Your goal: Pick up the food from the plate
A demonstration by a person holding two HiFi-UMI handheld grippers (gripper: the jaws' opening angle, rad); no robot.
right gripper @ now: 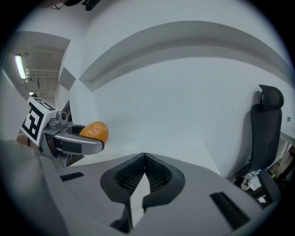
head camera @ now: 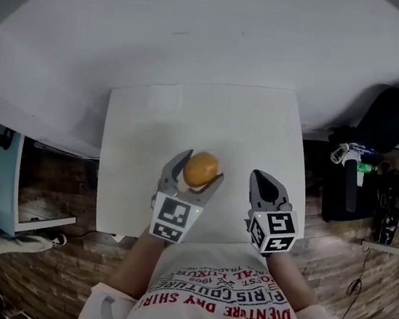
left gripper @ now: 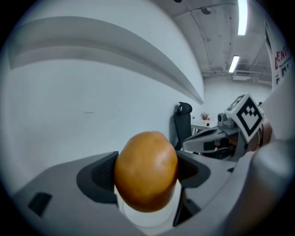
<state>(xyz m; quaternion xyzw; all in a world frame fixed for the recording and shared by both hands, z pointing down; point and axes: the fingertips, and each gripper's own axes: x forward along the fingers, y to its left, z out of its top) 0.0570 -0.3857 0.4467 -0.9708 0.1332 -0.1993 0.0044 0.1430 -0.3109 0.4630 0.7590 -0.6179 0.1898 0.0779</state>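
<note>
Left gripper [left gripper: 146, 177]: the jaws are closed on the food [left gripper: 145, 168], a rounded orange-brown piece that is pinched between the two dark pads at the lower centre of the left gripper view. A white rounded shape [left gripper: 147, 216] is seen directly beneath the food. It is cut off by the lower edge, and what it is cannot be told.

In the head view the same food is shown from above, held over the near part of the white table [head camera: 205, 119], just below the frame's centre. Its underside is hidden there by the jaws.

Right gripper [right gripper: 144, 161]: the ribbed pads are brought together at their tips and nothing is held between them. Only a sliver of table is seen through the gap lower down. In the head view this gripper is placed just to the right of the left one, near the table's lower right corner.

A black chair [right gripper: 265, 133] is shown clearly only in the gripper views. At the right of the head view, dark objects [head camera: 371, 185] on the wooden floor are hard to make out.
</note>
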